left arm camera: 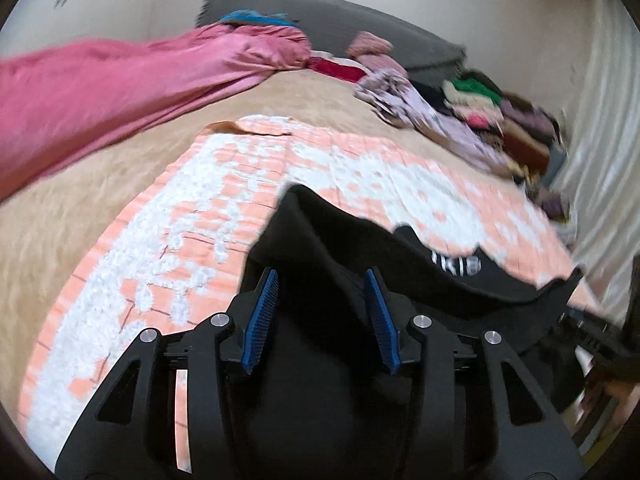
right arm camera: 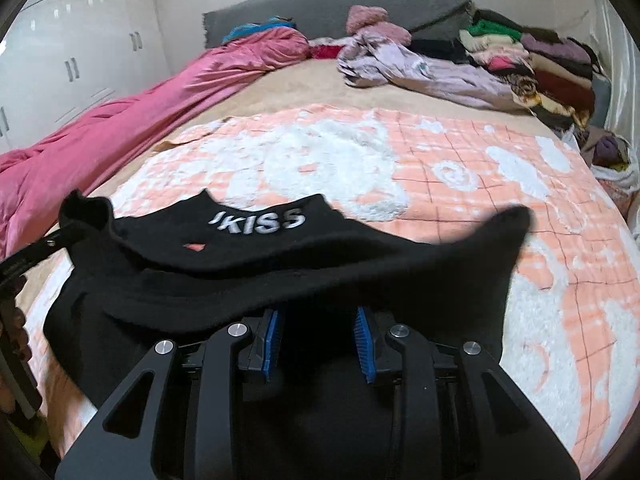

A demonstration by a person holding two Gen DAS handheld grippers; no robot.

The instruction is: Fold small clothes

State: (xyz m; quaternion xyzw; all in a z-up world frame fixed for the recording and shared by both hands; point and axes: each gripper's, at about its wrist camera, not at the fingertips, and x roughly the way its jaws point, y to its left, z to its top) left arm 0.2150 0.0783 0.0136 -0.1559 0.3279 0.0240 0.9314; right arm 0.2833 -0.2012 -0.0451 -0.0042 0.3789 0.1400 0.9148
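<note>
In the left wrist view, the left gripper (left arm camera: 322, 312) has its blue-padded fingers (left arm camera: 262, 320) spread apart, and the black garment (left arm camera: 320, 240) lies between and over them; whether the pads pinch the cloth cannot be told. The garment rises just beyond the fingers and stretches away to the right, white lettering showing on it, above the peach-and-white blanket (left arm camera: 192, 216) that covers the near part of the bed (left arm camera: 80, 200). A pink duvet (left arm camera: 100, 88) lies along the far left, and a pile of clothes (left arm camera: 480, 120) sits at the far right near the grey headboard (left arm camera: 340, 24). This view is blurred.

In the right wrist view, the right gripper (right arm camera: 320, 340) also has its blue pads (right arm camera: 274, 344) set apart, with the black garment (right arm camera: 320, 268) draped across them and hiding their tips, so a grip cannot be told. The cloth spans the near scene, lettering reading "KISS" on its far edge. At its left end the left gripper (right arm camera: 64, 236) reaches in, touching the fabric. White wardrobes (right arm camera: 80, 52) stand at the far left.
</note>
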